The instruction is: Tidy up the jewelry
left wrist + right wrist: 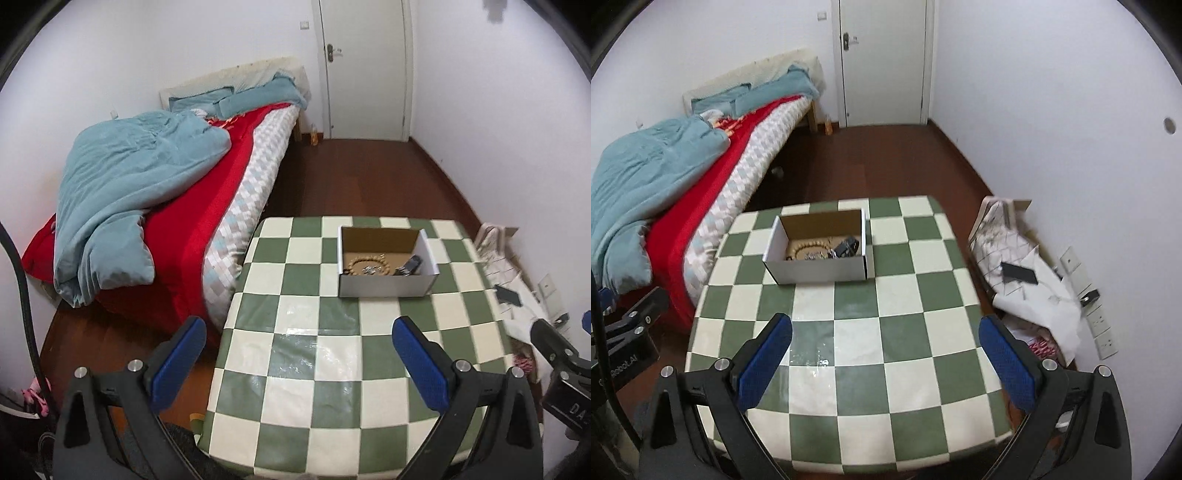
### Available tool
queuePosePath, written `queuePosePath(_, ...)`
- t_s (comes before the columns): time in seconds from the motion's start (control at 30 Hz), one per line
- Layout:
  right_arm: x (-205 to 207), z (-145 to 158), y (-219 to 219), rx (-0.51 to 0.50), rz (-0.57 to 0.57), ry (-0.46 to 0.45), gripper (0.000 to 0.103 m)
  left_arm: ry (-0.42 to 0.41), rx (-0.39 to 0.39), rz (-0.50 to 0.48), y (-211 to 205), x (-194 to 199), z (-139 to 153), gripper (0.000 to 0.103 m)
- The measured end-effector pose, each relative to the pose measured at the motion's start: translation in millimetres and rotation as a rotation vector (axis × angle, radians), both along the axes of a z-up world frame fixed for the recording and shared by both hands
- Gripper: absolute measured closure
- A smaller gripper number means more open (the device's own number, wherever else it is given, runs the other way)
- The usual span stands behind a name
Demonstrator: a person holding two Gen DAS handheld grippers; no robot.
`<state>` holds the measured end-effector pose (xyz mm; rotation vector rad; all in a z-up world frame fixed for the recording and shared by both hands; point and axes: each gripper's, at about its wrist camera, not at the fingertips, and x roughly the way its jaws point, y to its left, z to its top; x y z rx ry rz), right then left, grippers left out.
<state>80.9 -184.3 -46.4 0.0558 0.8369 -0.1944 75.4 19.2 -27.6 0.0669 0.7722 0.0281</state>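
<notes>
— Where was the jewelry?
— A beaded bracelet (809, 246) and dark pieces lay in the open cardboard box (816, 271) on the green-checkered table (886, 332).
— The grippers?
— Left gripper (299, 354) and right gripper (886, 350) hung spread, empty, beside the bed (147, 192).

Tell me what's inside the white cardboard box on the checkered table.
Inside the box lie a tan beaded bracelet, some small silvery pieces and a dark item. The near wall hides the front of the floor, so anything there cannot be seen.
</notes>
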Motion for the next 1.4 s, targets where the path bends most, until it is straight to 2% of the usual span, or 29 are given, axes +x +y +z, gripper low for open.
queuePosePath(0.27,-49,51,9,-0.049,0.006,-0.072,0.001,-0.024,-0.068,-0.035,2,-42,35,0.0)
queuePosePath(0.43,-71,70,13,-0.041,0.01,-0.089,0.001,-0.025,-0.078,-0.054,0,-55,49,0.0)
queuePosePath(0.63,-74,79,13,-0.036,0.011,-0.082,0.0,-0.039,-0.086,-0.051,-3,-52,63,0.0)
queuePosePath(0.77,-66,83,12,-0.026,0.013,-0.076,0.0,-0.051,-0.082,-0.042,-4,-42,68,0.0)
queuePosePath(1.13,-7,101,6,-0.06,0.011,-0.083,0.0,-0.071,-0.072,-0.011,-14,0,76,0.0)
queuePosePath(1.4,31,96,-1,-0.075,0.002,-0.055,0.0,-0.059,-0.053,-0.002,-20,25,75,0.0)
